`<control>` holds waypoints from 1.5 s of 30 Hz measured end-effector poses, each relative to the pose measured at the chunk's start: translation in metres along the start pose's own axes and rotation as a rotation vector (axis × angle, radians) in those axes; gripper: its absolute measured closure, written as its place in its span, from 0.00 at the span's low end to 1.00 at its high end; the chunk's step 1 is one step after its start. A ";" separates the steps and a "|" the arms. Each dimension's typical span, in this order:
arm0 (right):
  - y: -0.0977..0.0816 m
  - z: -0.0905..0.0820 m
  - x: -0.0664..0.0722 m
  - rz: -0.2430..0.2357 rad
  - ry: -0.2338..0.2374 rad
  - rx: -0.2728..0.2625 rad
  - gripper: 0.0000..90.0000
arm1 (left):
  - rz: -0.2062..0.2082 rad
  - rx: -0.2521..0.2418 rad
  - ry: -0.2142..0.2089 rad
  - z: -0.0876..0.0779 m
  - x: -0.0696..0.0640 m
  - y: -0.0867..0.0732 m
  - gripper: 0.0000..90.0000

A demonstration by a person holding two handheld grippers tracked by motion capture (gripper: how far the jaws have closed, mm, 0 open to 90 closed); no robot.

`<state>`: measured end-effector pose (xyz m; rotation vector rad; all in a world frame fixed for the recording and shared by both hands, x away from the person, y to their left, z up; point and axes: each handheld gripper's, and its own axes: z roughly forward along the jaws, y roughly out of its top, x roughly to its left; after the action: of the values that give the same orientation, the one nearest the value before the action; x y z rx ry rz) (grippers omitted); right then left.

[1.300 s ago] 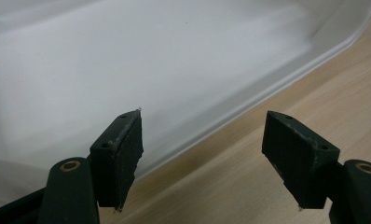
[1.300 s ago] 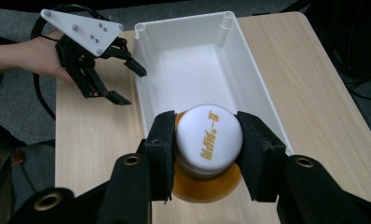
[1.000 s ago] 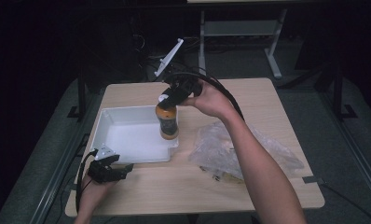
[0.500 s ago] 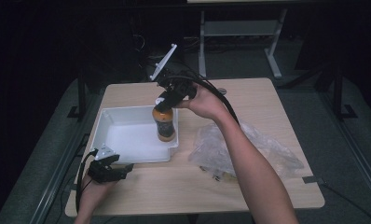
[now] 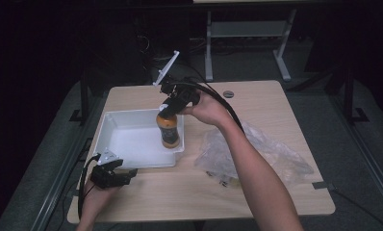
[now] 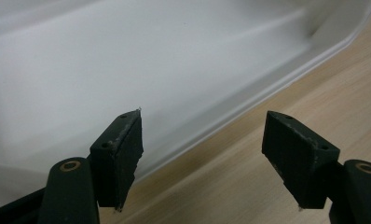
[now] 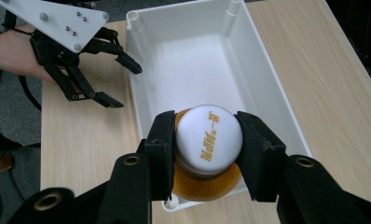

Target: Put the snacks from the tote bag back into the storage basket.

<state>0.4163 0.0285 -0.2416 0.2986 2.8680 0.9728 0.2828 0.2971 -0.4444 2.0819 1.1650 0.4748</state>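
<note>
Bottle: an orange-filled bottle (image 5: 169, 130) with a white cap (image 7: 209, 138) hangs upright in my right gripper, its base low inside the tub, toward the tub's 3 o'clock end in the high view.

Cap: seen from above in the right gripper view, round and white, with yellow lettering across its top.

Right gripper: my right gripper (image 5: 172, 105) comes down on the bottle from 12 o'clock, jaws clamped on either side of the cap, one pad at the cap's 9 o'clock, the other at its 3 o'clock.

Tub: a white rectangular tub (image 5: 113, 126) sits on the table's 9 o'clock half; the floor around the bottle is bare white.

Left gripper: my left gripper (image 5: 113, 174) rests low at the tub's 7 o'clock corner, jaws standing apart with nothing between them; in the left gripper view they frame the tub's outer wall (image 6: 183, 70) and a strip of tabletop.

Bag: a crumpled clear plastic bag (image 5: 266, 154) lies at 4 o'clock of the tub, under my right forearm, with something small and dark at its near edge that I cannot make out.

Table: a pale wood-grain table (image 5: 276, 106) carries it all, a small round grey fitting (image 5: 228, 94) set near its far edge at 12 o'clock.
</note>
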 end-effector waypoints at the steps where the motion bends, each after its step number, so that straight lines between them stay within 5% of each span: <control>1: -0.001 0.001 0.000 -0.001 -0.002 0.002 0.66 | -0.001 0.000 -0.001 0.000 0.000 0.000 0.32; 45: -0.021 0.046 -0.003 0.038 0.028 0.030 0.66 | 0.012 0.006 0.003 0.000 0.002 0.000 0.32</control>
<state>0.4231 0.0390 -0.2905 0.3459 2.9150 0.9489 0.2840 0.2990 -0.4449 2.0956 1.1573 0.4806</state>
